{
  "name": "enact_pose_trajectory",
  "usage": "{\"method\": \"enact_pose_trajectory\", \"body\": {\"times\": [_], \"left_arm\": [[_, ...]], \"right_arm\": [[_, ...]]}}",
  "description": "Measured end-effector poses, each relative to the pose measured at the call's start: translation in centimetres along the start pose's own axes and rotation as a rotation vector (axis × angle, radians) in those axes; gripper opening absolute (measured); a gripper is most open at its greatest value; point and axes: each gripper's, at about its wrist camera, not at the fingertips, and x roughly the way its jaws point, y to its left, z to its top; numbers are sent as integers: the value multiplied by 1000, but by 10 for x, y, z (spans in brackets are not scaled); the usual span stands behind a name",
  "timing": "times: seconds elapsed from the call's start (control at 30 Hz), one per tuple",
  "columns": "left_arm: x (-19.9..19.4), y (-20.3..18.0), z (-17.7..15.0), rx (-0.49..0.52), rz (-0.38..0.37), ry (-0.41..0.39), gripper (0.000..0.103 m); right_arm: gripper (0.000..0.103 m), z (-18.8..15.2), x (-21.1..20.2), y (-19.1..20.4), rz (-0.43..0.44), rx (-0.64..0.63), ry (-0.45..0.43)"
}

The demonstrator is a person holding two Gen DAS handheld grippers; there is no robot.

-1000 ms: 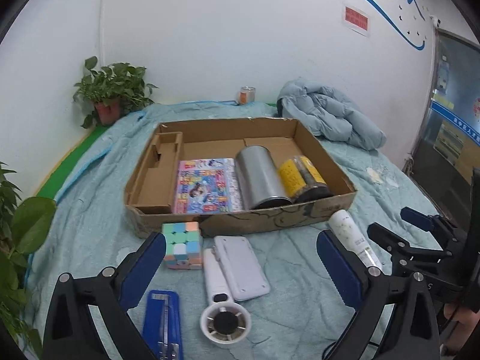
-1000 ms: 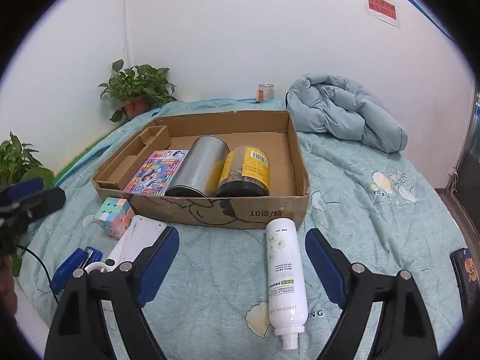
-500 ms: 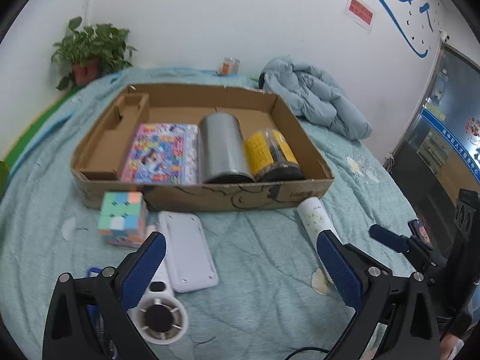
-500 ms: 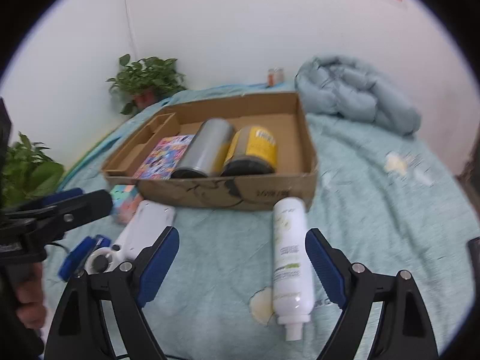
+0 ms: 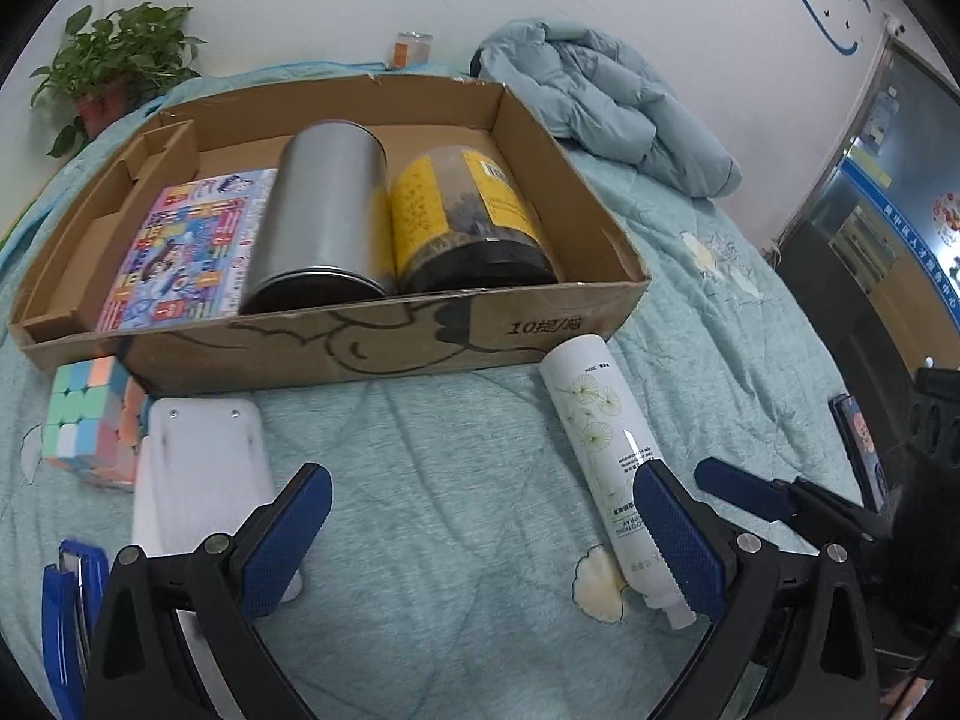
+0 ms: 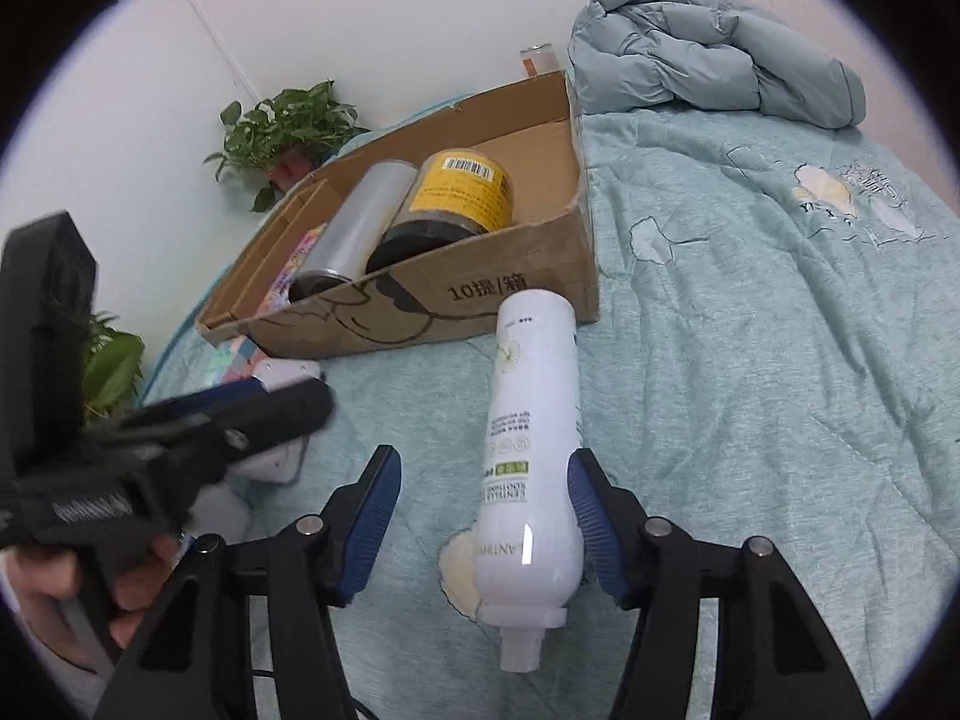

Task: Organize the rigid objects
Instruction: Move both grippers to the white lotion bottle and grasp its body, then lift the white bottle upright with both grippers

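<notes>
Step in hand, as judged from the layout: grasp the white cylindrical plastic spray bottle (image 6: 531, 456) and move it into the shallow brown cardboard box (image 6: 480, 300).

The bottle lies flat on the bed, its base just beside the box's front wall at 12 o'clock and its nozzle pointing to 6 o'clock. The right claw (image 6: 486, 516) straddles the bottle body. Its jaws have just been closing with the bottle between them; the pad at 3 o'clock is at the bottle's side, while a clear gap remains at the 9 o'clock pad, so nothing is gripped yet.

Procedure:
- Centre the claw on the body, not the tapered nozzle end.
- Close squarely across the round wall; the smooth plastic may roll or slip.
- Lift clear of the front wall, then set down in the free floor at the box's 3 o'clock end, beside the yellow-labelled clear jar (image 6: 459, 195).

The left claw (image 5: 480, 531) is open and empty above the bedding.

Surface: a soft teal quilted bedspread (image 6: 750, 330), which yields under pressure. Room: white wall, green potted plant (image 6: 285, 126), bundled pale-blue padded jacket (image 6: 714, 57).
</notes>
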Motion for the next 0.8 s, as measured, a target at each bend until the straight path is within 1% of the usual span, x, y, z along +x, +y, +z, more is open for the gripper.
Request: {"method": "enact_pose_trajectory", "body": {"times": [0.1, 0.17, 0.23, 0.3, 0.33, 0.37, 0.4, 0.43, 0.53, 0.6, 0.67, 0.7, 0.77, 0.8], "left_arm": [[21, -7, 6, 4, -6, 48, 101], [35, -14, 9, 18, -12, 79, 101], [45, -19, 11, 27, -46, 101, 100], [54, -22, 12, 18, -95, 120, 100], [59, -23, 13, 9, -120, 133, 97], [64, -24, 13, 6, -138, 149, 91], [68, -25, 12, 7, -151, 168, 88], [73, -25, 12, 10, -169, 192, 83], [81, -24, 11, -5, -205, 224, 75], [84, -23, 11, -10, -210, 235, 72], [86, -19, 10, -16, -211, 238, 66], [87, -17, 10, -21, -211, 243, 64], [90, -14, 8, -23, -198, 259, 57], [91, -14, 8, -21, -201, 265, 56]], "right_arm": [[56, 2, 2, -6, -1, -16, 8], [53, 1, 5, -12, 9, -7, 44], [50, -1, 10, -19, 4, -3, 83], [38, -4, 17, -27, 20, 29, 141], [38, -5, 19, -30, 35, 45, 157], [38, -5, 19, -31, 43, 55, 154], [38, -5, 18, -30, 43, 51, 155], [38, -5, 19, -28, 42, 43, 158], [35, -3, 22, -16, 79, 1, 167], [35, -3, 26, -8, 112, -19, 184], [35, -5, 33, 2, 136, -39, 212], [35, -6, 36, 7, 143, -48, 223], [35, -6, 38, 12, 132, -53, 224], [35, -4, 38, 12, 127, -47, 224]]}}
